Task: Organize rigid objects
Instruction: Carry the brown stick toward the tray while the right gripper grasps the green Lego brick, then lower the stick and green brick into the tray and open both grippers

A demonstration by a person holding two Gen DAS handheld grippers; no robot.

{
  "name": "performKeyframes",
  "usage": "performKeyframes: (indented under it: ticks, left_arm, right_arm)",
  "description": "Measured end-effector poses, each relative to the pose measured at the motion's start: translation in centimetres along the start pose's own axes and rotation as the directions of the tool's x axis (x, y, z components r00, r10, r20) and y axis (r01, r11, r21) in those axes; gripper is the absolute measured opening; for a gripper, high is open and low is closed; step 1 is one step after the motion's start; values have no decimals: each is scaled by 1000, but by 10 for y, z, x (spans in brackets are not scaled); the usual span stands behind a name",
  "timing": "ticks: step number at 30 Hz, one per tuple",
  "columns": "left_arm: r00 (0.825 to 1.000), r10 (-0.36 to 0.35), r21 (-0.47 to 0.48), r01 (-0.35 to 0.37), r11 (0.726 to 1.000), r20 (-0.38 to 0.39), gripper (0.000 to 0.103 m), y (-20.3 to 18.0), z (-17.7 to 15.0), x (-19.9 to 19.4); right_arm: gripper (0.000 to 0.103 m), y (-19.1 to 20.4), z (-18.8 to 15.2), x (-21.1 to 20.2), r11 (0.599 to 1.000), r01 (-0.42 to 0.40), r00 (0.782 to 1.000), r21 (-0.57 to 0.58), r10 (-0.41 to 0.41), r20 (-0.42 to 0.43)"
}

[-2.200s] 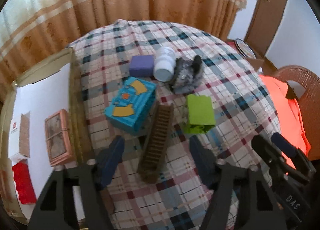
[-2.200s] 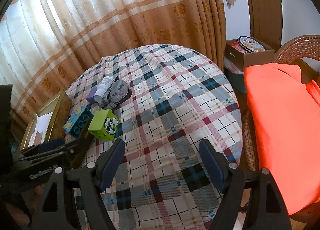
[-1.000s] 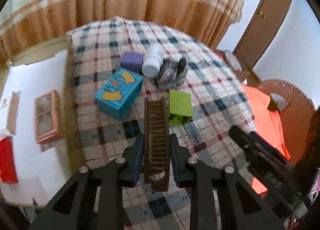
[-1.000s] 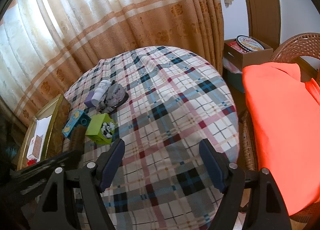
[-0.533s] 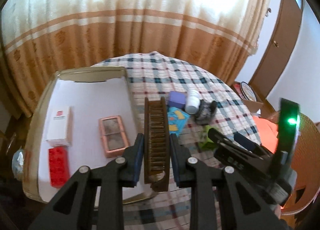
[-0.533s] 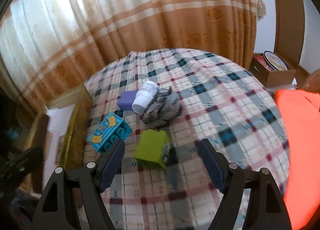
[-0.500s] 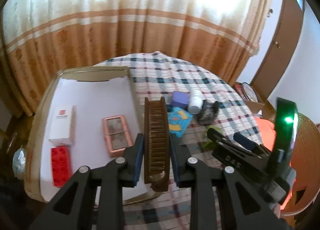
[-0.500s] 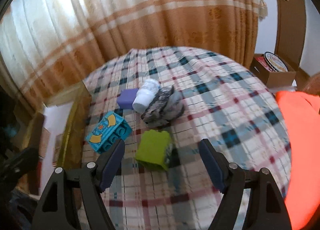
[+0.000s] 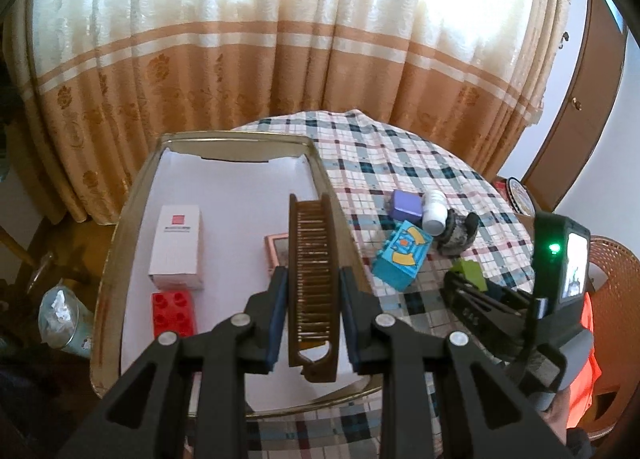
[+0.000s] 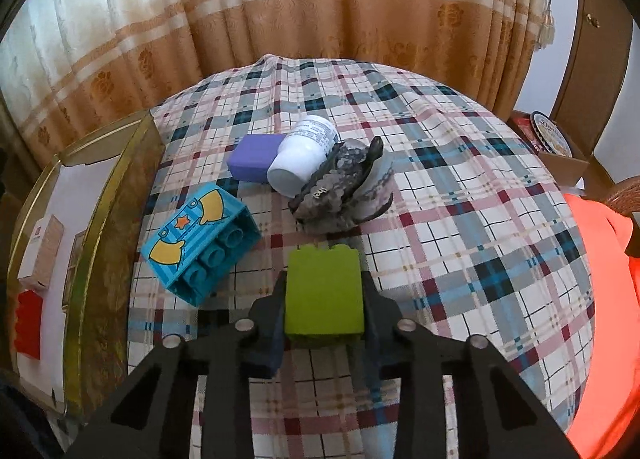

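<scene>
Gripping long brown wooden comb (image 9: 313, 283) across stiff spine, left claw (image 9: 313, 311) closed; right claw (image 10: 323, 313) clamping light, rigid lime-green plastic block (image 10: 324, 295) by flat sides.

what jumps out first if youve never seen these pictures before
The brown comb clamped upright in the left gripper over the gold-rimmed tray. Next, the lime green block pinched in the right gripper on the plaid tablecloth, with the blue block to its left.
</scene>
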State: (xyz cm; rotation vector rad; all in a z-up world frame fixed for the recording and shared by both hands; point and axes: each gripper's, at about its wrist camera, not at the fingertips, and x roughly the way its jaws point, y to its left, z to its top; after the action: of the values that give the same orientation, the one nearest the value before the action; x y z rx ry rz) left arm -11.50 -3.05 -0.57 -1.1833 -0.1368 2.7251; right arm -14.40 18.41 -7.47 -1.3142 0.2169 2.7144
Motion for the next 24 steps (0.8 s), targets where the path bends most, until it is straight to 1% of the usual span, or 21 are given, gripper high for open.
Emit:
performKeyframes:
  ticks: [4, 7, 9, 13, 18, 24]
  left_arm:
    - [1000, 16, -10, -16, 1000, 6, 24, 8, 1, -1]
    - [1000, 20, -25, -20, 999, 14, 24, 15, 2, -3]
    - [999, 26, -32, -25, 999, 20, 24, 21, 3, -5]
    - [998, 47, -46, -45, 998, 31, 24, 31, 7, -8]
    - [996, 77, -57, -74, 996, 48, 24, 43, 13, -9]
    - [992, 117, -73, -113, 991, 56, 24, 57, 19, -8]
  right_arm:
    - [34, 5, 1, -21, 1000, -14, 998, 4, 14, 55]
    - [34, 19, 6, -44, 999, -41, 993, -22, 43, 110]
    - [34, 31, 10, -58, 997, -65, 987, -44, 71, 144]
    - [34, 59, 17, -87, 987, -118, 968, -105, 138, 208]
    - [34, 93, 25, -102, 969, -181, 951, -167, 216, 223]
    - [34, 121, 30, -104, 957, -208, 938, -201, 253, 236]
